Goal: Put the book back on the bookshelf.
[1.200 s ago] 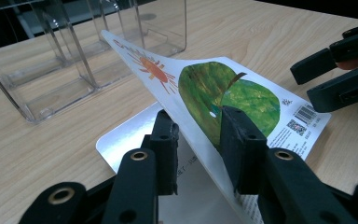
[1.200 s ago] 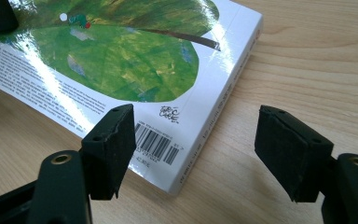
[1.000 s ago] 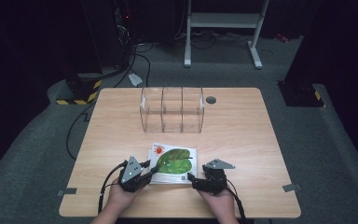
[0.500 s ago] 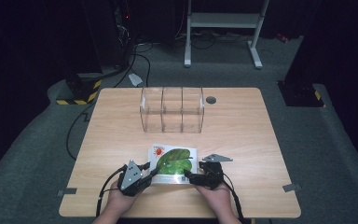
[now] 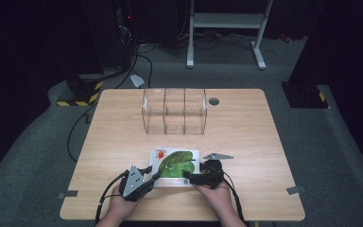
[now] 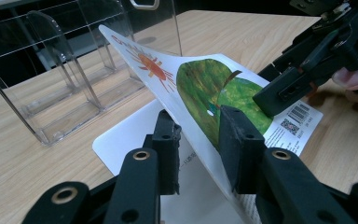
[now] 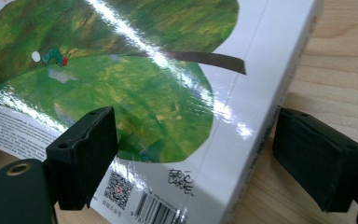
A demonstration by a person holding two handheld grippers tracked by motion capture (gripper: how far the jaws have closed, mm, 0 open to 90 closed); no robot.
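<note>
A picture book with a green leaf on its white cover lies near the table's front edge. My left gripper is at the book's front left corner, shut on the cover. In the left gripper view the cover bends up off the white page below, pinched between the left gripper's jaws. My right gripper is at the book's front right corner. Its jaws have just been opening, and they stand wide: one over the cover, the other over the table beyond the spine. The right gripper presses on nothing.
A clear plastic organiser with upright dividers stands mid-table behind the book, also close in the left gripper view. A small dark disc is set in the wooden table to its right. Cables trail off the front edge.
The right gripper has shifted a little left over the book's right side and its jaws have spread wider. The left gripper keeps its hold on the cover in the same place.
</note>
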